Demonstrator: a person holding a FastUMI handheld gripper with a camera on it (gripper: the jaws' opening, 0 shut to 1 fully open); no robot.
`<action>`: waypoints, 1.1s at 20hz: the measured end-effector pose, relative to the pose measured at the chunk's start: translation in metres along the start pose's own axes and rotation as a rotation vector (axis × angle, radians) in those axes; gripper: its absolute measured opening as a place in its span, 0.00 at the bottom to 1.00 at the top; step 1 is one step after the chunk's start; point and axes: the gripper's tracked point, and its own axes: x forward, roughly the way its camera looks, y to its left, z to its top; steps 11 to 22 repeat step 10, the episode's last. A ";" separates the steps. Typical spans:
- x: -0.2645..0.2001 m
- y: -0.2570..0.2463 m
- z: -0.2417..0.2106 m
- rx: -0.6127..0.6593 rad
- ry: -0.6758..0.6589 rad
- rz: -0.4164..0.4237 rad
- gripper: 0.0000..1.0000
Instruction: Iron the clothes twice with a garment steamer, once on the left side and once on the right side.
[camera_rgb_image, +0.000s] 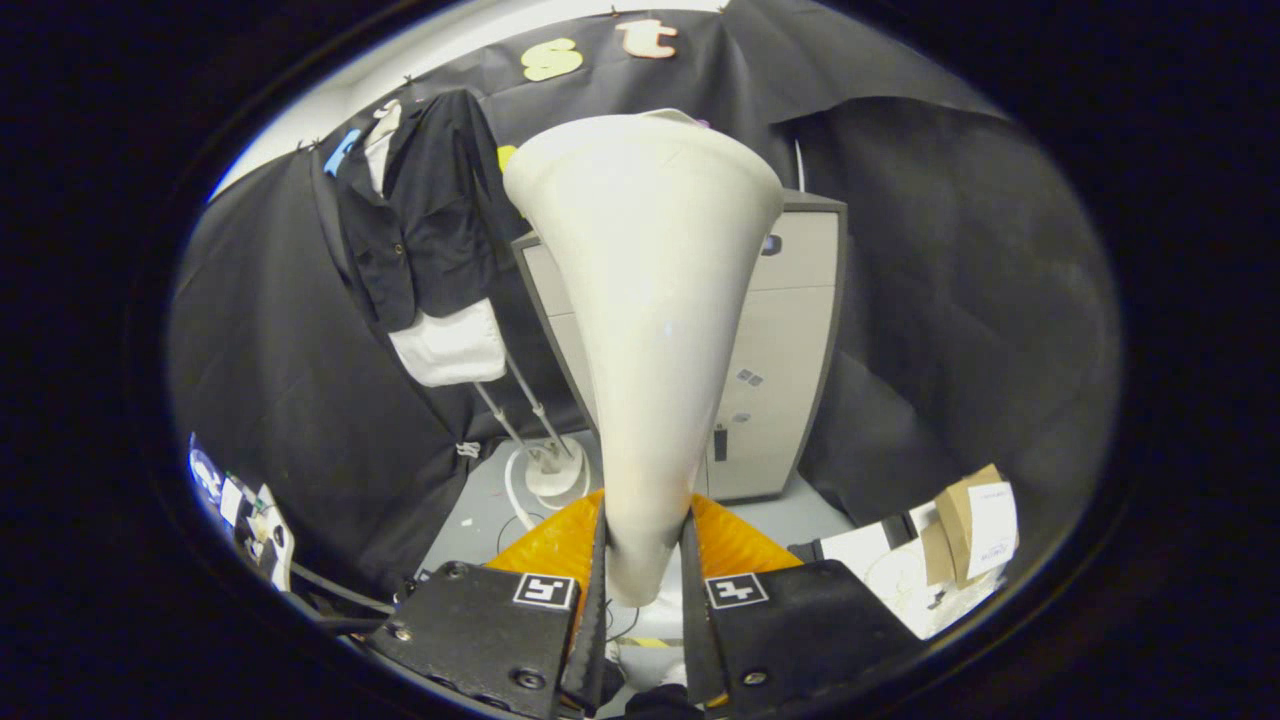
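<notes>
Between the fingers of the gripper (645, 580) stands the steamer (645, 300), its narrow handle pinched from both sides and its wide head rising upward. Beyond it to the left, a dark jacket (420, 220) over a white shirt (450, 345) hangs on a stand, near a grey cabinet (790, 350).

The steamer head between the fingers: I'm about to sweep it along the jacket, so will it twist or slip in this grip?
The steamer head looks like smooth, glossy hard plastic, so probably stiff but somewhat slippery. The gripper pinches only its narrow neck while the wide end flares far beyond the fingers, so it may pivot when pressed against the black jacket.
</notes>
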 end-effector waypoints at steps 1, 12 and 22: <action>-0.002 -0.004 -0.004 0.008 -0.001 -0.007 0.34; -0.021 -0.027 -0.029 0.027 -0.007 -0.010 0.34; -0.021 -0.027 -0.029 0.027 -0.007 -0.010 0.34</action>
